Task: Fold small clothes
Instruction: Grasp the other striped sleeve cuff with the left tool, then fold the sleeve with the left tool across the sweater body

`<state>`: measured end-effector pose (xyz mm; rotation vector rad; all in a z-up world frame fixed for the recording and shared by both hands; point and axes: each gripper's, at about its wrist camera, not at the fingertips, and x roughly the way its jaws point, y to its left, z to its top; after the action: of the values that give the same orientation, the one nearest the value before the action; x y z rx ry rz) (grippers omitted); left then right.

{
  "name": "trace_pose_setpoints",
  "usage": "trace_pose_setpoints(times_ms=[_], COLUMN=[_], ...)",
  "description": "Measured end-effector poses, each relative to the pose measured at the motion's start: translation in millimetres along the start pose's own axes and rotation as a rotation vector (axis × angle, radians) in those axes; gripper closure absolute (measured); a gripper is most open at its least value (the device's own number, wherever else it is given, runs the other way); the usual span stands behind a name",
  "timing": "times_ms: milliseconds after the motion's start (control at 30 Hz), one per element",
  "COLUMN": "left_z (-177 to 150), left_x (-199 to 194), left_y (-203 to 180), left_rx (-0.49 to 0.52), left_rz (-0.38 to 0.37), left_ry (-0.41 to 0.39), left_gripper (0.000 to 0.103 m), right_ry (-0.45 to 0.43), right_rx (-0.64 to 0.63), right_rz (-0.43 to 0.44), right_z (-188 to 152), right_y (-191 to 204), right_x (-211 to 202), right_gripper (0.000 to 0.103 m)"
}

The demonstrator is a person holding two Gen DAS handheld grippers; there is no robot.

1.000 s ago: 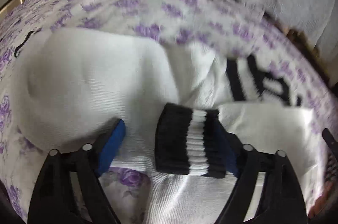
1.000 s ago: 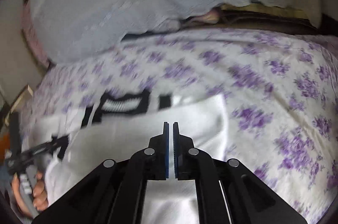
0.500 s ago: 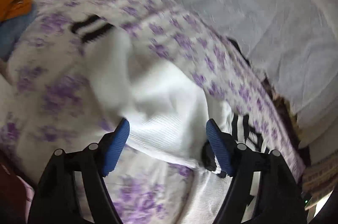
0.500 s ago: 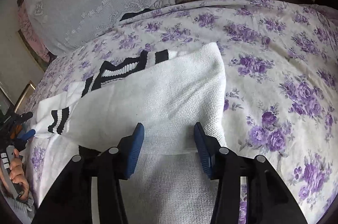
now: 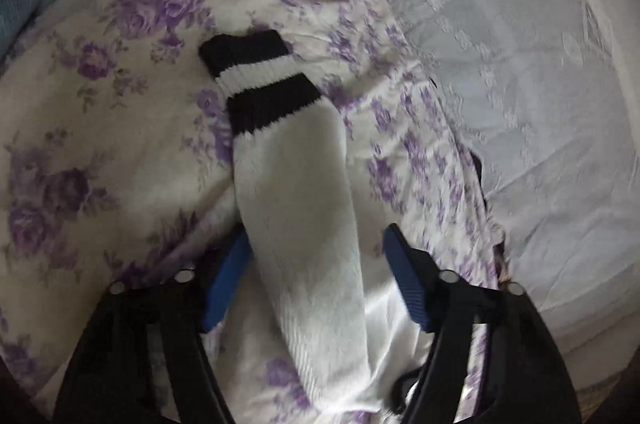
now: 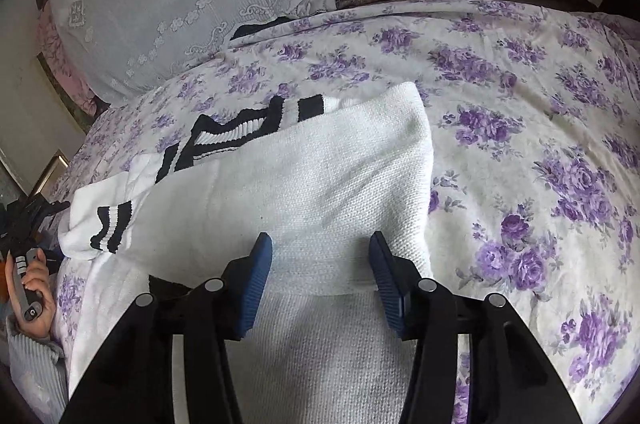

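- Left wrist view: the left tool (image 5: 316, 278) has its jaws apart, one blue pad on each side of a white sleeve (image 5: 296, 208) that runs forward between them. The sleeve lies against the left pad and clear of the right one, so nothing is clamped.
- The black-and-white striped cuff (image 5: 260, 80) lies ahead of the tool on the flowered bedspread (image 5: 80, 96). A pale lace cover (image 5: 500, 64) lies ahead and to the right.
- Right wrist view: the right tool (image 6: 320, 278) also stands with jaws apart, hovering just above the folded edge of the white knit sweater (image 6: 312, 184), gripping nothing.
- The sweater's body lies ahead of and below this tool, one side already turned over. Its striped hem (image 6: 240, 132) and a second cuff (image 6: 110, 224) show ahead to the left. The person's left hand (image 6: 32, 288) holds its handle at far left.
- Step in hand, as judged: one side fold is laid and let go; the outstretched sleeve is being addressed.
- Next move, as judged: close the left tool on the sleeve near the cuff and carry it across the body, keeping the laid fold flat.
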<state>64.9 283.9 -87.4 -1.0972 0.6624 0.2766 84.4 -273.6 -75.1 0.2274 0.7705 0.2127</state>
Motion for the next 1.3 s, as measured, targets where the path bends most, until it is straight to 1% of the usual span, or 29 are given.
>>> trace_pose_setpoints(times_ms=[33,67,100,133,200,267,367,500,700,833,933,1033,1133,1200,1300], left_z=[2,4,4,4,5,3,-6,-29,-80,-115,-150,-192,-236,-264,-294], left_x=[2,3,3,3,0,-8,-25,-42,-52,-44,-34,-18,3,21,45], left_y=[2,4,5,6,1,-11,-39,-86,-144,-176,-200,-218,-224,-221,-213], left_rx=[-0.007,-0.008,-0.010,-0.015,0.004,0.061,0.190,0.380,0.623,0.745,0.854,0.975,1.096,1.176,1.264], left_rz=[-0.004,-0.003,-0.012,-0.024,-0.025,-0.018,-0.003,0.043,0.064,0.065,0.082,0.087,0.103,0.136,0.183], left_ry=[-0.003,-0.005,-0.003,0.000,-0.017,-0.047,-0.104,-0.166,-0.204,-0.185,-0.176,-0.139,-0.090,-0.058,0.006], left_gripper=[0.061,0.070,0.085,0.088,0.090,0.091,0.092,0.092,0.092,0.092,0.092,0.092,0.092,0.092,0.090], right_ry=[0.000,-0.001,-0.002,-0.003,-0.008,-0.011,-0.010,-0.009,-0.009,-0.008,-0.007,-0.006,-0.006,-0.005,-0.005], right_rx=[0.001,0.002,0.004,0.006,0.011,0.017,0.016,0.020,0.027,0.031,0.051,0.084,0.111,0.119,0.119], right_rz=[0.001,0.002,0.004,0.006,0.009,0.014,0.013,0.018,0.022,0.026,0.046,0.078,0.101,0.107,0.108], right_z=[0,0,0,0,1,1,2,1,1,1,1,2,3,3,3], right_y=[0,0,1,1,0,0,0,-1,-1,-1,-3,-8,-12,-14,-14], right_x=[0,0,0,0,-2,-2,-2,-2,-1,-1,0,0,-1,-1,-1], right_gripper=[0.052,0.052,0.052,0.052,0.053,0.053,0.053,0.052,0.052,0.052,0.052,0.052,0.053,0.053,0.053])
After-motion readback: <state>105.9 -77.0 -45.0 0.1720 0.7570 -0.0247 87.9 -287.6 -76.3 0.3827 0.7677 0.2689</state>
